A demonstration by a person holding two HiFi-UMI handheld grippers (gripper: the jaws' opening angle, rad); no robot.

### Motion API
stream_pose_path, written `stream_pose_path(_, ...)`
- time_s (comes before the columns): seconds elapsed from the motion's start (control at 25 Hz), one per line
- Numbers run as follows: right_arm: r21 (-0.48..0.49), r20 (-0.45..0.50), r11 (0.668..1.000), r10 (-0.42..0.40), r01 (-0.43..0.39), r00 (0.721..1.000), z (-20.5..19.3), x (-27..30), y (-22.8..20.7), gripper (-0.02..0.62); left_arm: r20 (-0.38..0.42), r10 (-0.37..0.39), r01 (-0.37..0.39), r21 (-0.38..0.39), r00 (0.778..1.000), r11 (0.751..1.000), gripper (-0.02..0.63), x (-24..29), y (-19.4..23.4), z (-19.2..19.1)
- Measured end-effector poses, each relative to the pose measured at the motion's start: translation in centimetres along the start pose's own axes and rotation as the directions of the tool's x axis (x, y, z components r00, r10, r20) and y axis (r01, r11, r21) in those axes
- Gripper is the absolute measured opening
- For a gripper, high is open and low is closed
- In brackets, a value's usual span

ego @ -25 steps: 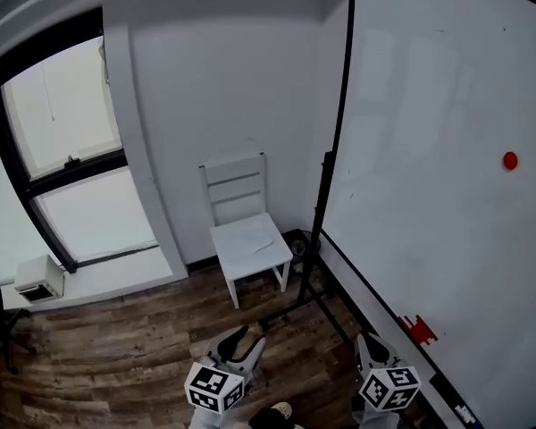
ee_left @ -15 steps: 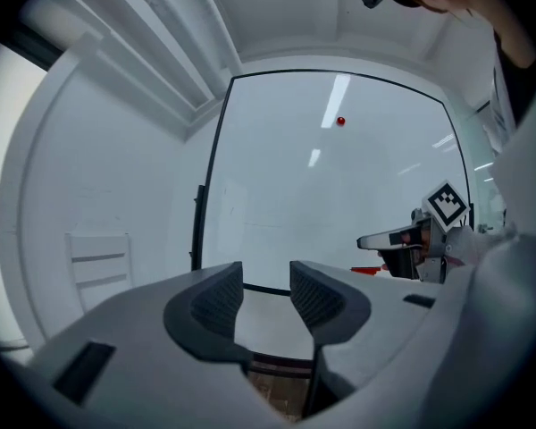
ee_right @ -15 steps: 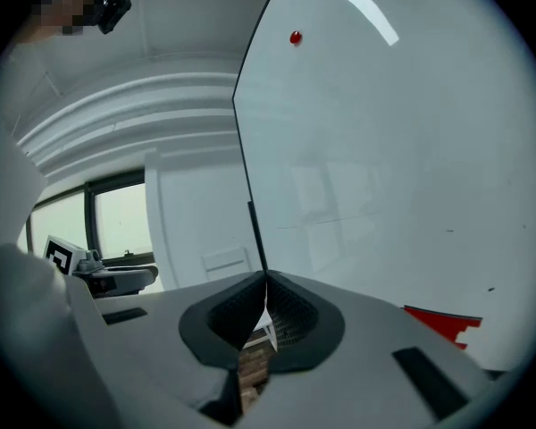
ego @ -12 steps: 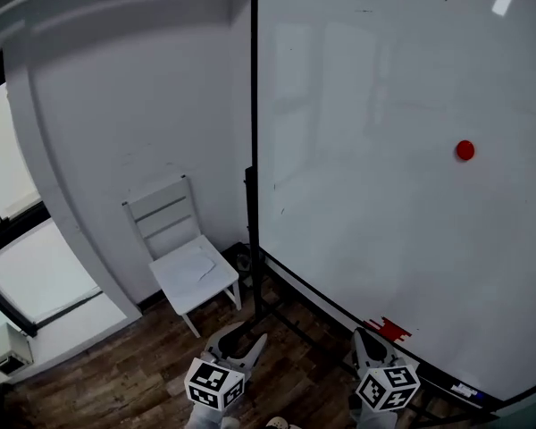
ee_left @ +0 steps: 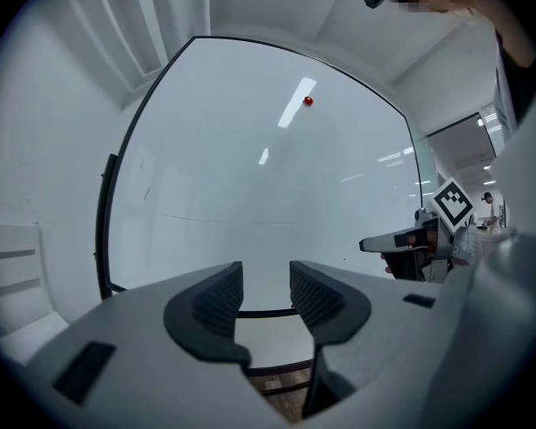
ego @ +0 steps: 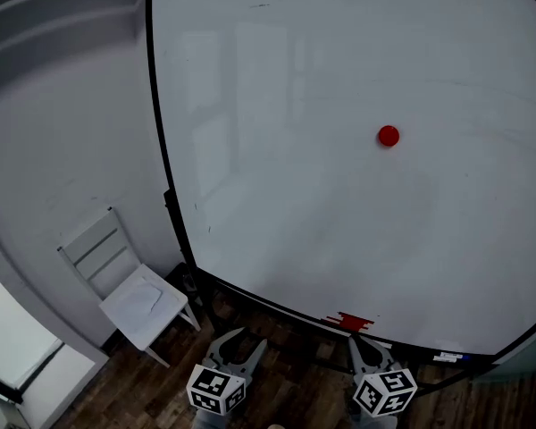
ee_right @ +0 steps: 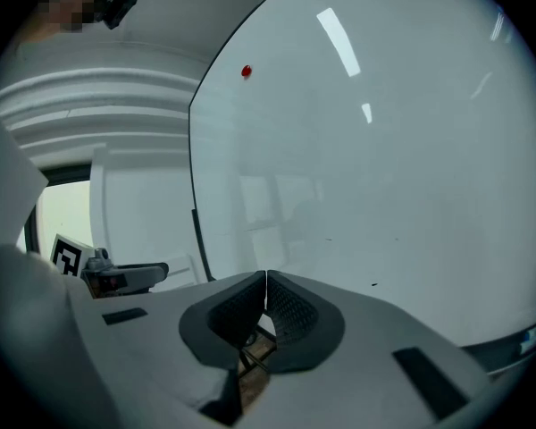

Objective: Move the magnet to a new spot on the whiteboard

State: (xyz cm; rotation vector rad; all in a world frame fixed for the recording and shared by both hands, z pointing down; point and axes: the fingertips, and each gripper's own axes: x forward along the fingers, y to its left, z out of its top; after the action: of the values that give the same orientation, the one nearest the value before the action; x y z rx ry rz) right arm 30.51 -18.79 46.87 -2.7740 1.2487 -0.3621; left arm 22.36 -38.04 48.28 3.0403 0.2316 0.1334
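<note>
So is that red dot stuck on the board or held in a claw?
On the board. The magnet sits on the whiteboard, far from both grippers: left gripper open and empty, right gripper shut on nothing.

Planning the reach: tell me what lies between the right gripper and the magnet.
Head view: a red object at the bottom edge, then bare whiteboard to the magnet.
</note>
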Motion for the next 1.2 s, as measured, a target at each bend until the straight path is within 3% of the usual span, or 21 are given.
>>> stream_pose_path(0.4, -0.028, 0.075, 0.990, -0.133, 0.136, 0.988, 1.5, -4.0, -2.3, 0.028, 0.014, -0.174, 0.173, 0.053, 0.985, 0.984, 0.167, 3.3, -3.3, 2.0)
stream_pose_path(0.8, -0.130, 0.190, 0.965, -0.203, 0.229, 0.961, 9.0, -6.6, -2.0, 0.028, 0.062, -0.312, 0.298, 0.172, 0.948, 0.939, 0.167, 5.6, -6.8, 9.6)
stream_pose_path(1.0, -0.192, 0.273, 0.948, -0.198, 0.255, 0.941, 14.2, -6.6, -1.7, 0.028, 0.107, -0.326, 0.298, 0.216, 0.939, 0.930, 0.167, 7.4, -7.6, 13.6)
stream_pose_path(1.2, -0.252, 0.354, 0.921, -0.198, 0.297, 0.914, 19.6, -7.4, -2.0, 0.028, 0.225, -0.307, 0.254, 0.238, 0.925, 0.938, 0.167, 9.1, -8.1, 19.7)
